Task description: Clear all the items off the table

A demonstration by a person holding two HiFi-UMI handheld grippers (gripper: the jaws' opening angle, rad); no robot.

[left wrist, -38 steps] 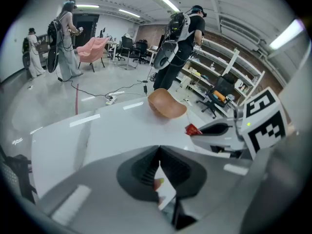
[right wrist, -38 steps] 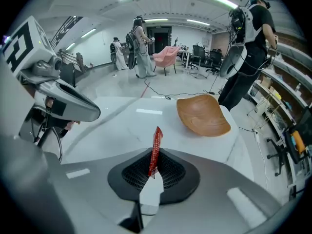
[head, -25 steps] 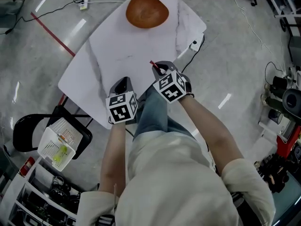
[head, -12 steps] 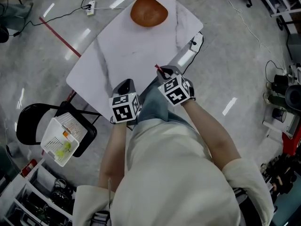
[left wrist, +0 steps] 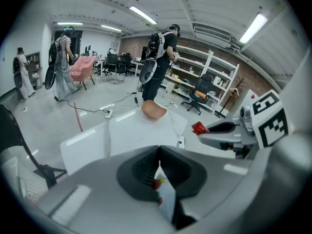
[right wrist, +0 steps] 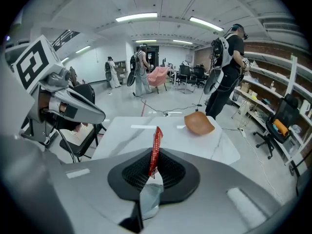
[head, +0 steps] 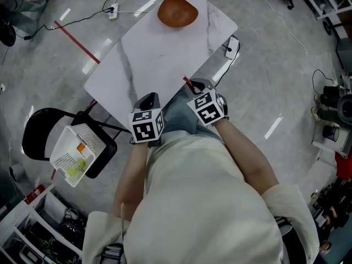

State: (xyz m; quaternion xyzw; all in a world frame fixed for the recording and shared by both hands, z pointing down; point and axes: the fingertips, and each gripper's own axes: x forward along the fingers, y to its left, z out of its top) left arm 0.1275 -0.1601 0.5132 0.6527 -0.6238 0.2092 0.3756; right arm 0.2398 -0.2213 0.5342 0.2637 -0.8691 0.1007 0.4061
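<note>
Head view only: white basket [head: 60, 158] on a black chair [head: 105, 154] beside the left corner of the white marble table [head: 159, 59], holding a yellow-green item [head: 74, 171] and a small orange one [head: 81, 146]; too small to tell what they are. Same view: brown bowl [head: 177, 11] at the table's far end, both grippers side by side above the near edge, apart from each other and well short of the bowl. Left gripper view: left gripper [left wrist: 159, 149] clamped on a small pale packet [left wrist: 165, 199] with a red-and-yellow spot, hidden from above behind the marker cube [head: 146, 126]. Right gripper view: right gripper [right wrist: 154, 152] pinched tight on a red sachet [right wrist: 156, 143] standing up out of the jaws, silvery end hanging beneath. From above, only that sachet's red tip visible, poking past the right gripper toward the table. Bowl's inside not readable in any view.
</note>
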